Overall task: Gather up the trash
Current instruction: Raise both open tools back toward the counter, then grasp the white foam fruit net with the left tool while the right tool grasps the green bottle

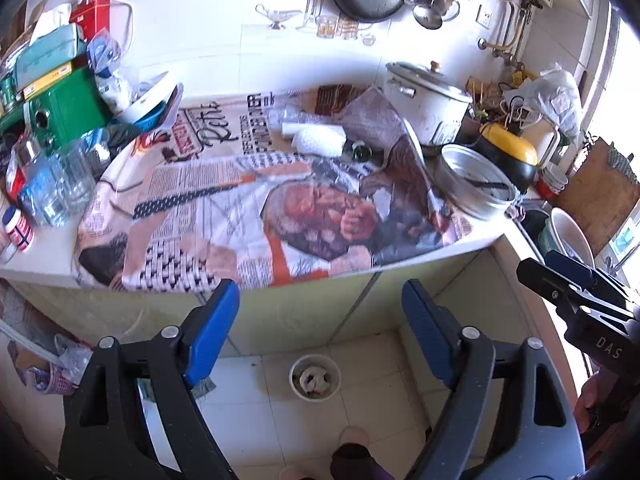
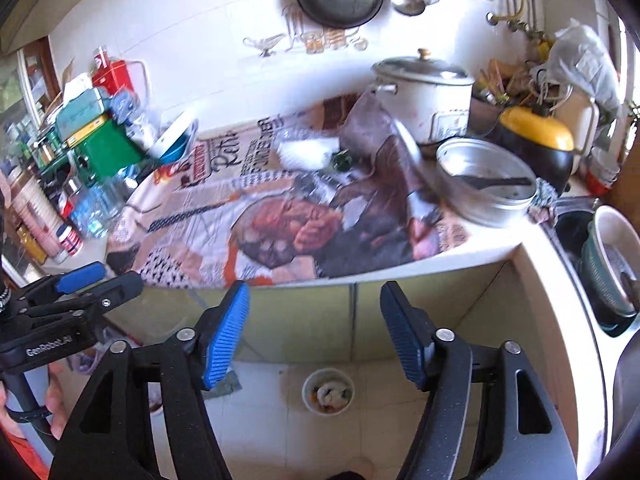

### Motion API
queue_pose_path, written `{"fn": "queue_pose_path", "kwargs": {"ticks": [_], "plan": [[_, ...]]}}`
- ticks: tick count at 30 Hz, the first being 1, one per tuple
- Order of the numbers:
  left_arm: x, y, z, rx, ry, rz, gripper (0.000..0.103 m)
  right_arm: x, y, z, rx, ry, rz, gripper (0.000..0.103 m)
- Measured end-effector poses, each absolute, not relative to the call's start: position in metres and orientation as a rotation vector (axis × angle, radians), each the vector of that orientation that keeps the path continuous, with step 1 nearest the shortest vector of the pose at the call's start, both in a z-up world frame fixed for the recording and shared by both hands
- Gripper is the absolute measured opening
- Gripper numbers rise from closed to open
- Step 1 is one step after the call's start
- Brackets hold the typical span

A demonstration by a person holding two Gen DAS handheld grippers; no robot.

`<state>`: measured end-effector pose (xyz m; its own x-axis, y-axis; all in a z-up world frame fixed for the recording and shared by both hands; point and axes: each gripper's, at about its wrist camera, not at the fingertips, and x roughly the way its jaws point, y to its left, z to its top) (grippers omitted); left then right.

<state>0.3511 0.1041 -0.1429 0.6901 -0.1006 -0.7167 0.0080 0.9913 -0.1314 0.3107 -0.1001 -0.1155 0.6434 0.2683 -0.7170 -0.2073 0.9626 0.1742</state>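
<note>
Both claws are held out in front of the counter (image 1: 472,242), above the floor, w/ nothing gripped. The left claw (image 1: 320,336) is spread wide, its 2 blue pads (image 1: 214,330) well apart and empty. The right claw (image 2: 316,334) is spread about the same, also empty; it's also seen at the right edge of the left wrist view.

The counter is covered by a printed newspaper sheet (image 1: 248,216), partly crumpled at its right side. On the sheet, near the back, a white crumpled wrapper (image 1: 316,138) is seen lying beside a dark green bottle end (image 1: 362,152); exact contact can't be told. A metal pot (image 1: 474,182) w/ a dark utensil inside is set at the sheet's right edge, and a white rice cooker (image 1: 428,100) stands behind it. Clear plastic bottles (image 1: 60,184) are piled at the left, next to a green box (image 1: 60,108).

Down on the floor tiles, a small round bin (image 1: 315,377) holding scraps is seen between the left claw's fingers, close to the cabinet front.
</note>
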Motion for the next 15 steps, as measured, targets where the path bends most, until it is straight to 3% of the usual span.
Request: {"fn": "queue_pose_path", "kwargs": {"ticks": [15], "plan": [[0.496,0.090,-0.109,-0.117,0.765,0.016,0.088,0.442,-0.125,-0.105,0.114,0.822,0.318,0.067]]}}
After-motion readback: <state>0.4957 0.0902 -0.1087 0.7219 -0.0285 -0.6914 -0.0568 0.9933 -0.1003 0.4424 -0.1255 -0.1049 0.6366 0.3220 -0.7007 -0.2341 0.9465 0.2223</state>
